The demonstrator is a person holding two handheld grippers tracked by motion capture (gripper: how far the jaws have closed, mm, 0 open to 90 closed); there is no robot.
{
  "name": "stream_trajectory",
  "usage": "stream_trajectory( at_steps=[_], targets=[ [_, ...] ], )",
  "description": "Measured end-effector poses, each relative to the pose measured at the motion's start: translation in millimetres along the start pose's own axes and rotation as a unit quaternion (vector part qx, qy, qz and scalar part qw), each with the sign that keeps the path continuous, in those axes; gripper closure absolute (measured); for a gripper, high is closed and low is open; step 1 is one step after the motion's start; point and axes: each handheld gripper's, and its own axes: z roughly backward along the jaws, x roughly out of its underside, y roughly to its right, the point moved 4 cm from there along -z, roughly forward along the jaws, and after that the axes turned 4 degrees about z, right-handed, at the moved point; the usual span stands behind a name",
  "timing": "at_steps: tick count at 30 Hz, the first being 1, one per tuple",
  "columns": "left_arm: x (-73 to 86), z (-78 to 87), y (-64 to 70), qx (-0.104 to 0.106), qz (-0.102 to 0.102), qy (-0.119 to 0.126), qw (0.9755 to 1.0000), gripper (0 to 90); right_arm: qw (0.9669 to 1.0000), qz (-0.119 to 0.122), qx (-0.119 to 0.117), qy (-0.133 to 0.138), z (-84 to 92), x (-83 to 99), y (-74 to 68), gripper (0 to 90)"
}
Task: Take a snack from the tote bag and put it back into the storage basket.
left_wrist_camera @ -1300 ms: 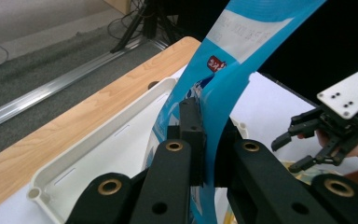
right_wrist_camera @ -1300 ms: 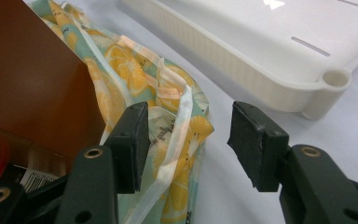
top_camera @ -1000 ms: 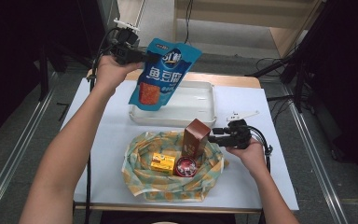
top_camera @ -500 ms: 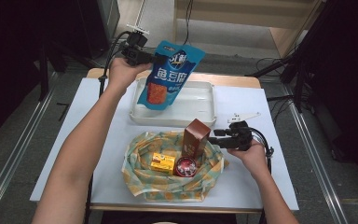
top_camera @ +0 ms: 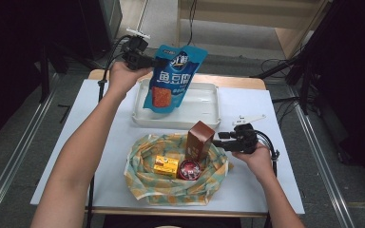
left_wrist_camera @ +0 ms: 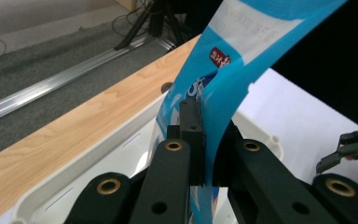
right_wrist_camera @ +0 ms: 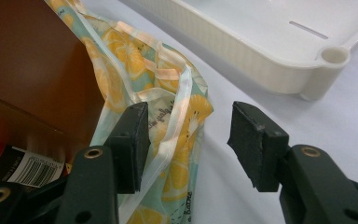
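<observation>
My left gripper [top_camera: 158, 61] is shut on the top edge of a blue snack pouch [top_camera: 171, 78], which hangs in the air over the left part of a white tray [top_camera: 209, 90]. In the left gripper view the pouch [left_wrist_camera: 223, 79] is pinched between the black jaws. My right gripper [top_camera: 220, 139] stands open, low beside a brown box [top_camera: 199, 140] that is upright in a lemon-print cloth basket [top_camera: 147, 175]. The right gripper view has the basket's rim [right_wrist_camera: 177, 112] between the open jaws, next to the brown box [right_wrist_camera: 32, 65].
The basket also holds a small yellow box [top_camera: 166, 166] and a red-topped round tin [top_camera: 189, 169]. The tray sits at the back of the white tabletop [top_camera: 275, 123], in front of a wooden strip [top_camera: 237, 81]. Cables trail off both grippers.
My left gripper has carried the pouch to the right and toward the tray's middle. The right gripper has stayed in place and open beside the brown box.
</observation>
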Motion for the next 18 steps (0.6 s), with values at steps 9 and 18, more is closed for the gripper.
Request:
stream_trajectory(
  at_steps=[9,18],
  targets=[
    [16.9,10.1,0.8,0.0,-0.013,-0.007,0.9999,87.7,1.0,0.004,-0.002,-0.007,-2.7,0.3,-2.0,48.5],
    [36.3,18.8,-3.8,0.012,-0.006,-0.003,0.9999,87.2,0.9999,0.005,-0.002,-0.009,-3.0,1.2,-2.3,48.5]
  ],
)
